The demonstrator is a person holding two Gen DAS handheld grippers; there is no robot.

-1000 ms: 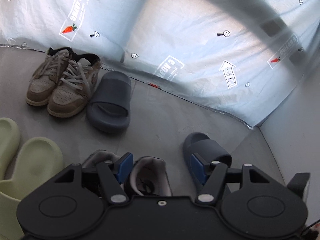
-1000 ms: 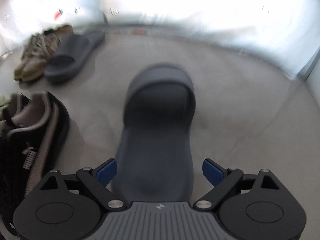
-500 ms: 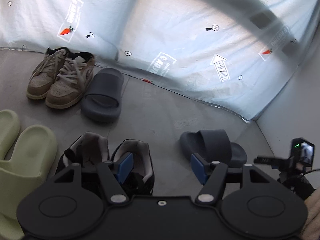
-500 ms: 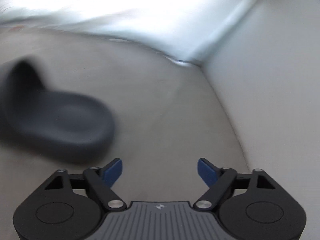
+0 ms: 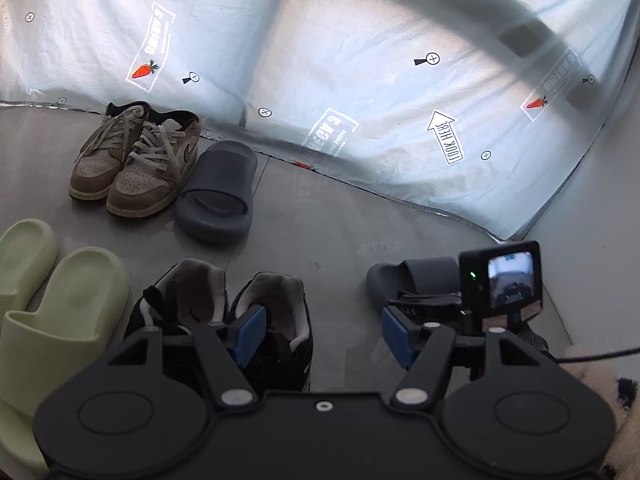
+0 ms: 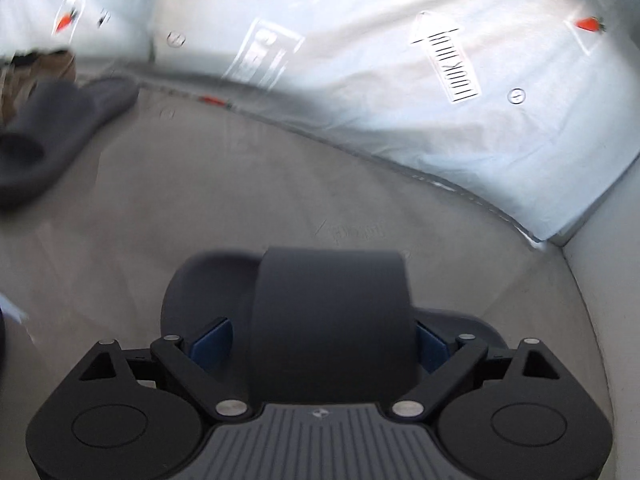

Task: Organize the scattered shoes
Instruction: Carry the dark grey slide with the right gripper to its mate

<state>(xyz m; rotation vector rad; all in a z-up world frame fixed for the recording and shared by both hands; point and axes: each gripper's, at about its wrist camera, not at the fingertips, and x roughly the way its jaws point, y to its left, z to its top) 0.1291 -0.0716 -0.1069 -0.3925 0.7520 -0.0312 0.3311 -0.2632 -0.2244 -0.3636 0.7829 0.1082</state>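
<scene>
1. No containers are in view; all shoes sit directly on the grey floor [image 5: 328, 220].
2. The right gripper [image 6: 320, 340] has swung back over the near dark slide [image 6: 332, 312]; its fingers are opening, straddling the strap without pressing it.
3. The left gripper [image 5: 322, 334] hovers with fingers apart, empty, above the black sneakers [image 5: 240, 320].
4. Tan sneakers [image 5: 132, 160], the other dark slide [image 5: 218, 196] and green slides [image 5: 48, 300] lie beyond, before a silver sheet [image 5: 360, 60].

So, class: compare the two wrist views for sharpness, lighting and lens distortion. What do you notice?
Left wrist view: sharp; the tan sneakers are crisp; broad shadow bands cross the backlit plastic sheet; fisheye bends the floor edge. Right wrist view: motion-blurred, the far slide smeared, the sheet's print streaked, the sheet's top glaring white.
</scene>
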